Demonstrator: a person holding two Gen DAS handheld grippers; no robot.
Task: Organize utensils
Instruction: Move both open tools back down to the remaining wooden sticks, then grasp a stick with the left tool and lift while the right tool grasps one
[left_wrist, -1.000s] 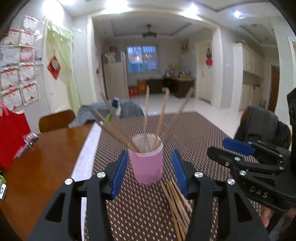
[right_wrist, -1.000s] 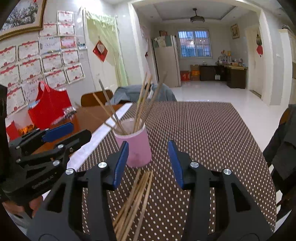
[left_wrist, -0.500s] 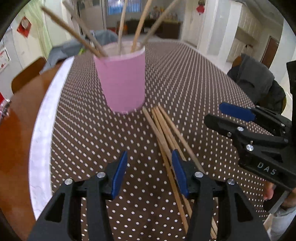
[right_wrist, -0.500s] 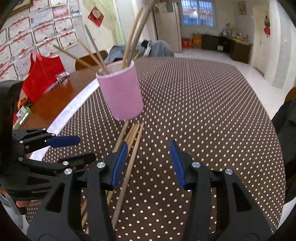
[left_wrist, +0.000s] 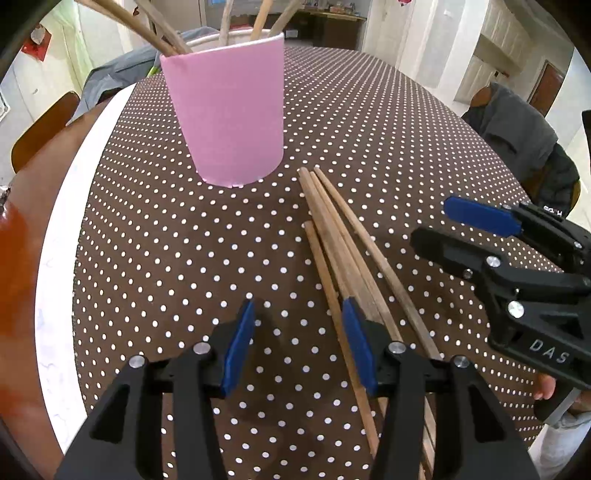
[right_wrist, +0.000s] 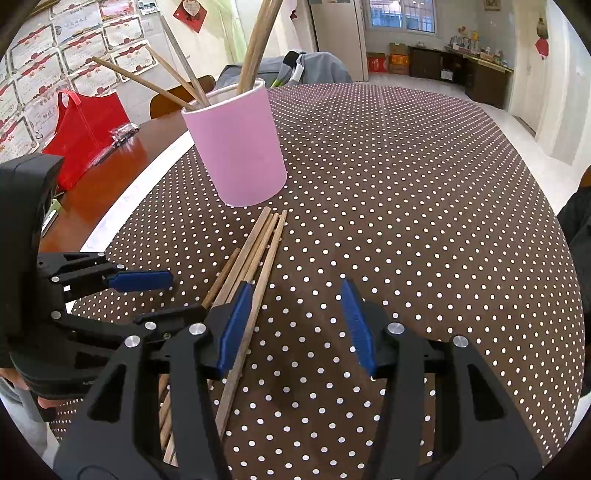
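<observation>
Wooden chopsticks lie bundled on the dotted tablecloth at 5 o'clock from the pink cup holding more sticks, with the left gripper and right gripper both spread apart, empty, above them.

Left gripper was held low and pitched downward, jaws spread wide with nothing between the blue pads. Right gripper sat level beside it, on its right, likewise tilted down, jaws parted and empty. In the left wrist view the right gripper appeared side-on, fingers pointing left
</observation>
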